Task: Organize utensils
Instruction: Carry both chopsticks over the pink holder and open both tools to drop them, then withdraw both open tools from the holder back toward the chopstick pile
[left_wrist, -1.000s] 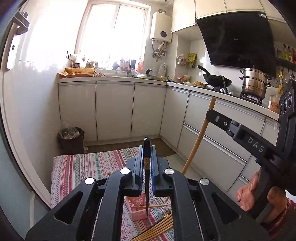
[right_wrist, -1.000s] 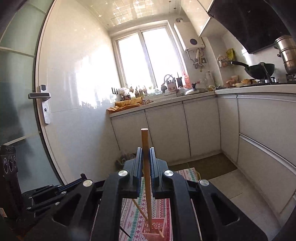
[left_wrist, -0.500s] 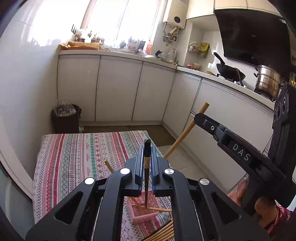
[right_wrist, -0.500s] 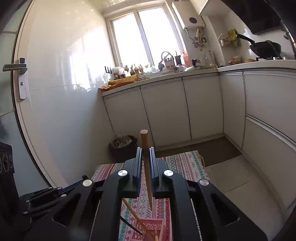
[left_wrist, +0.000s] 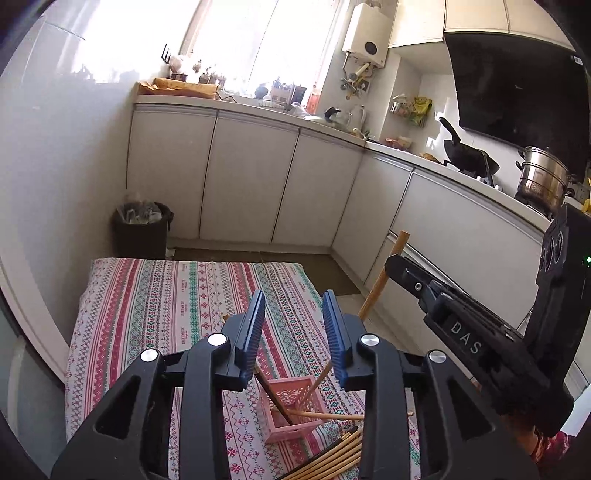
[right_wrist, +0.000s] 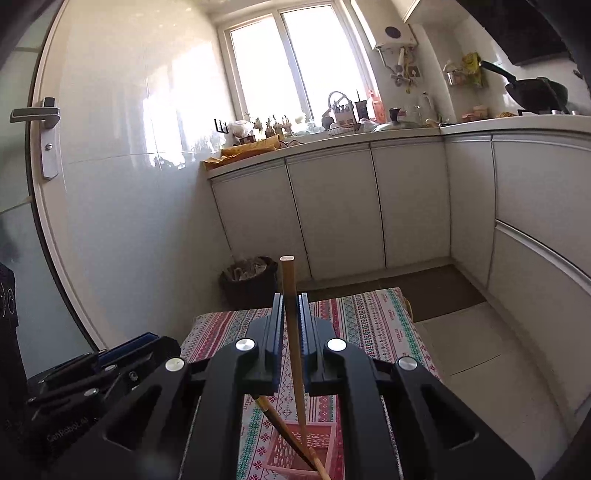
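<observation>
White kitchen cabinets wrap two sides of the room under a bright window, with a dark waste bin in the corner and a steel pot and black wok on the hob. Low in the foreground stands a bench draped in a striped, patterned red, green and white cloth.

On that cloth sits a small pink latticed plastic basket. A dark-tipped wooden chopstick leans in it at a slant, its lower end down inside, and a pale wooden chopstick lying across the basket rests over the rim. Just beside the basket, at the near edge of the left view, lies a loose bundle of pale bamboo chopsticks.

The left gripper hangs above the basket with its blue-ribbed jaws apart; they have just been opening, and nothing is between them now, the dark-tipped chopstick standing free below.

The right gripper is clamped together on a long light-brown wooden chopstick, held nearly upright, its blunt top rising above the jaws and its thin end reaching down into the basket. From the left view this gripper comes in from the right, gripped by a person's hand.
</observation>
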